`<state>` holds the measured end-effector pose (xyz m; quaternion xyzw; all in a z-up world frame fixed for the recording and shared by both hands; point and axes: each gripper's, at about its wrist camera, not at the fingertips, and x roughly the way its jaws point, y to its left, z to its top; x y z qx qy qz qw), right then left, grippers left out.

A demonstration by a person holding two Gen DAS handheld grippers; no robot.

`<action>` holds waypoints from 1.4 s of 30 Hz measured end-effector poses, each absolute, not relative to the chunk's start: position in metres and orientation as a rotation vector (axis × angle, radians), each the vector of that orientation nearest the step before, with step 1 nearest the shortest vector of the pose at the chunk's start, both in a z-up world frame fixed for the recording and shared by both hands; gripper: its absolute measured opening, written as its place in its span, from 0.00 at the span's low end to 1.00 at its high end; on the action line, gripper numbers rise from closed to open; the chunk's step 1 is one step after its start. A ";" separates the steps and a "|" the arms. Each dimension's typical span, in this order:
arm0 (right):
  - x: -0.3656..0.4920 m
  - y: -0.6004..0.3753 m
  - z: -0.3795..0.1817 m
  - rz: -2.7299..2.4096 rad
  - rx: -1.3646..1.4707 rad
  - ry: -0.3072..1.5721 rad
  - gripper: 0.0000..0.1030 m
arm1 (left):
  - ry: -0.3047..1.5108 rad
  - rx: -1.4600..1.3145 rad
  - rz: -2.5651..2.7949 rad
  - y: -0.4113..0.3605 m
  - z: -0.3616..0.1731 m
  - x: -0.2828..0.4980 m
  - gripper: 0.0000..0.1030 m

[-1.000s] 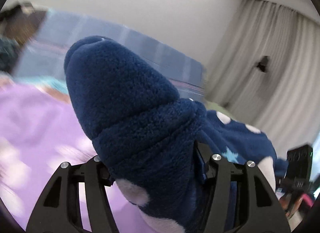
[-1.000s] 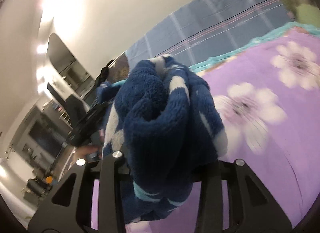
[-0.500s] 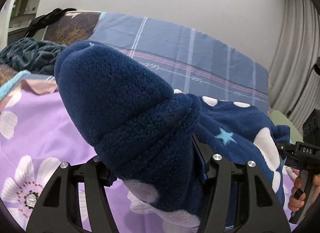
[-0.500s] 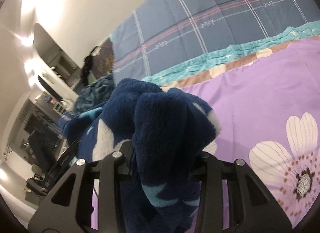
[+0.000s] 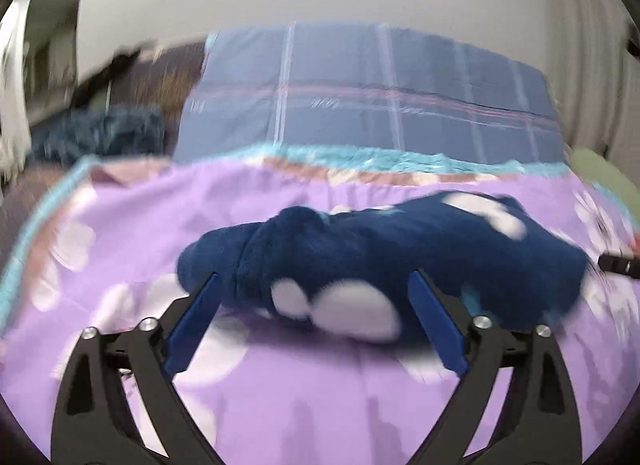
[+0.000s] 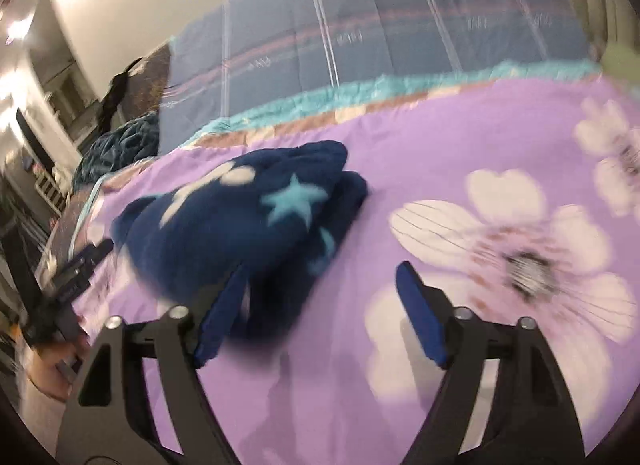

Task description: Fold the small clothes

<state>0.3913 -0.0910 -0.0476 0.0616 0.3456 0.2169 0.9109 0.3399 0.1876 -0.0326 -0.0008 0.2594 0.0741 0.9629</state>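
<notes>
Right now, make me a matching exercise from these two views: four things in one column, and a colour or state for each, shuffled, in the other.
Things:
1. garment
2. bedspread
3. left gripper
4. quilt

States:
A. purple with white flowers
B. open, holding nothing
C. blue with pale check lines
D. navy fleece, lying bundled on the bed

Pairs: 1-D, 2-A, 3-B, 4-C

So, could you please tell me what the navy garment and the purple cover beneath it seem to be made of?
The navy garment looks like thick fleece or plush: a fuzzy, matte pile with soft, rounded folds. The purple cover looks like smooth woven fabric, perhaps cotton, lying flat with printed flowers; blur hides the weave.
</notes>
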 end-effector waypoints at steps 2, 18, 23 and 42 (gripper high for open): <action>0.339 -0.108 -0.041 0.415 0.069 0.634 0.87 | 0.505 0.025 0.127 0.168 -0.025 0.307 0.99; 0.112 -0.197 -0.006 0.261 0.110 0.482 0.98 | 0.420 0.026 0.101 0.015 0.031 0.089 0.99; 0.074 -0.190 0.001 0.231 0.036 0.441 0.98 | 0.413 -0.003 0.037 0.006 0.034 0.053 0.99; 0.020 -0.169 0.006 0.283 0.019 0.434 0.98 | 0.401 0.012 0.076 -0.003 0.024 0.002 0.99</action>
